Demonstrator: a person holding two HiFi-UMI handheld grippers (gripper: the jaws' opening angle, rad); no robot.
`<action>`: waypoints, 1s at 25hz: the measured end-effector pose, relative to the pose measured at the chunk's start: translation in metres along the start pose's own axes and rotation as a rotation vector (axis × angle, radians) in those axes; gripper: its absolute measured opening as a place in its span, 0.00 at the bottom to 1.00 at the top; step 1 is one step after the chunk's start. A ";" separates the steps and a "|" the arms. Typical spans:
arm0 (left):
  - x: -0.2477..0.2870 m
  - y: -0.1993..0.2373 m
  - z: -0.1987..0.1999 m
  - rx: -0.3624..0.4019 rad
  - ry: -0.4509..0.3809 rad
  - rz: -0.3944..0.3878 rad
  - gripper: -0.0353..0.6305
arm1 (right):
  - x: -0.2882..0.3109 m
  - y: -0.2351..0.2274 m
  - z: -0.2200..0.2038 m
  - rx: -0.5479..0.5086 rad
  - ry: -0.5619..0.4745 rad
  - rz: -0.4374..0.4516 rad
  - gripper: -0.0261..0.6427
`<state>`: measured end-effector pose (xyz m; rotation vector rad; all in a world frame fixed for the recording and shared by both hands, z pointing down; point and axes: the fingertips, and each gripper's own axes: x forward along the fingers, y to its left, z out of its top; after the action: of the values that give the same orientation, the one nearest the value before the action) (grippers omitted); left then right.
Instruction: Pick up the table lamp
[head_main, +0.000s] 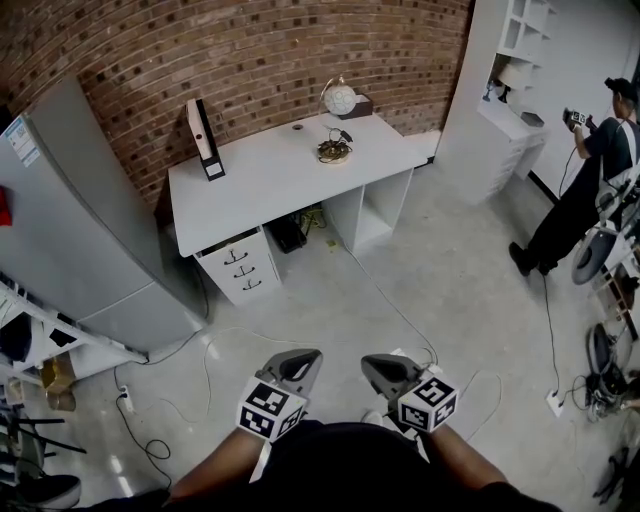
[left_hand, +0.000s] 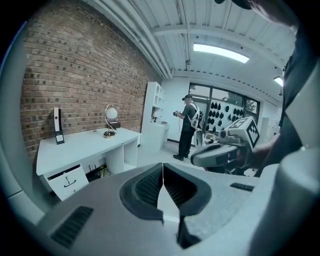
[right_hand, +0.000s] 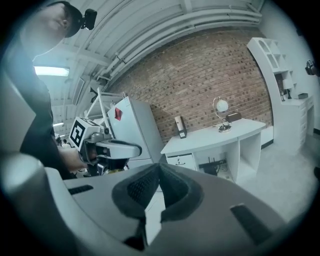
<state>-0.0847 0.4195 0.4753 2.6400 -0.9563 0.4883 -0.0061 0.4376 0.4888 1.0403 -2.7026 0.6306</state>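
The left gripper (head_main: 303, 360) and the right gripper (head_main: 378, 366) were held side by side close to the person's body, well short of the desk (head_main: 270, 185) and tipped slightly down toward it. Each had its jaws clenched tight, pad against pad, with nothing between them. The step in hand looked like the approach, so none of the pick-up seemed done yet. To do it well, the person would probably need to walk up to the desk's front and spread one pair of jaws before arriving. The thin arched stem or the base looked a safer hold than the round shade, and a straight lift would keep the base from dragging on the desk top.

Between the grippers and the desk lay a bare grey concrete floor (head_main: 450, 270), crossed by a loose cable (head_main: 385, 295) that ran out from under the desk and could catch a foot. The desk was white and smooth, with a drawer unit (head_main: 238, 265) under its left end. The table lamp (head_main: 339, 100) stood toward the desk's back right, and an upright file box (head_main: 205, 140) toward its back left. A brick wall (head_main: 250, 50) ran behind the desk, and right of the desk another person (head_main: 585, 195) stood by a white shelf unit (head_main: 505, 90)
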 end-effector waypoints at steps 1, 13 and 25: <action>0.000 0.000 0.000 0.000 -0.001 0.001 0.06 | 0.000 0.000 -0.001 -0.002 0.002 -0.004 0.05; -0.004 0.006 0.001 0.035 -0.008 0.048 0.06 | 0.003 -0.005 0.002 -0.001 -0.008 -0.015 0.05; -0.004 0.008 0.007 0.037 -0.037 0.053 0.06 | 0.005 -0.004 0.005 -0.019 -0.008 -0.014 0.12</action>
<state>-0.0911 0.4136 0.4690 2.6710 -1.0408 0.4756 -0.0074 0.4293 0.4871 1.0580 -2.7005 0.5985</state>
